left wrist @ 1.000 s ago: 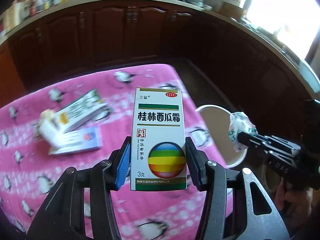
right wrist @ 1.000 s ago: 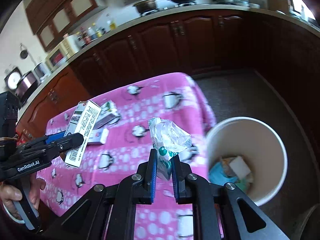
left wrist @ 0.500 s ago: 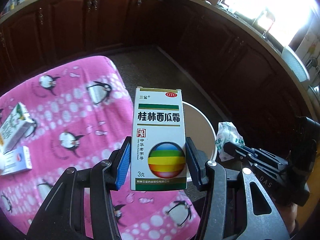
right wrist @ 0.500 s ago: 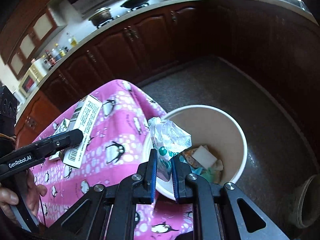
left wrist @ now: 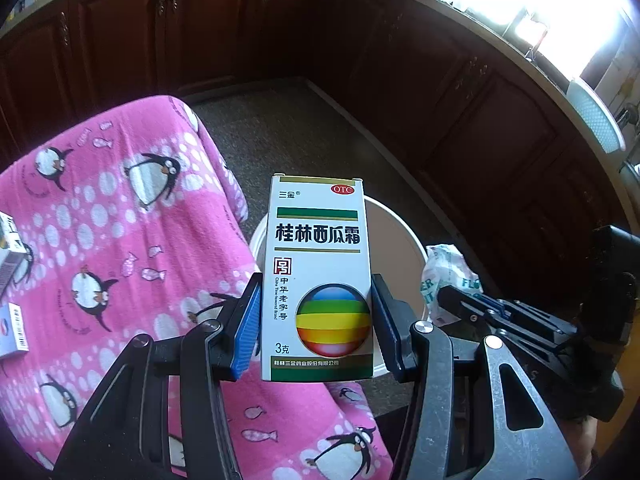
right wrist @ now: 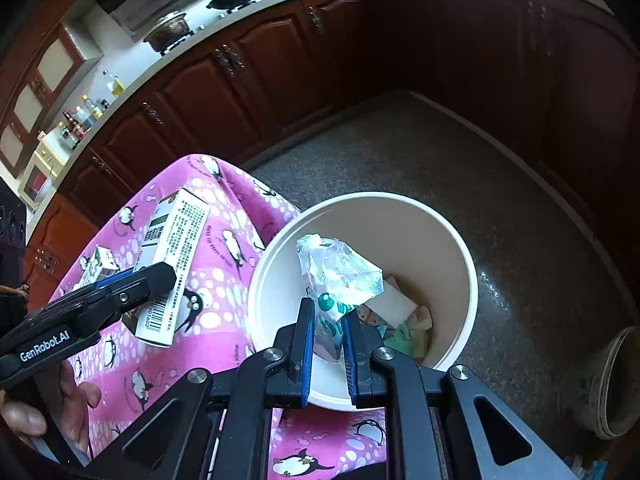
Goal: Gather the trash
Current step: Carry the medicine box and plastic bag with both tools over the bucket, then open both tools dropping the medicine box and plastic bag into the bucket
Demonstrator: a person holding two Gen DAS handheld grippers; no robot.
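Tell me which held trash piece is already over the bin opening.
The crumpled plastic wrapper in the right claw: it hangs over the white bin. The medicine box in the left claw is over the pink tablecloth.

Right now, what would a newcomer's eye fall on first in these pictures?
The white cardboard medicine box with a rainbow ball, clamped upright in the left gripper beside the pink penguin-print tablecloth. Then the crumpled clear plastic wrapper, pinched in the right gripper above the round white trash bin.

bin (right wrist: 460, 240) right of table (right wrist: 224, 292) | wrapper (right wrist: 340, 276) over bin
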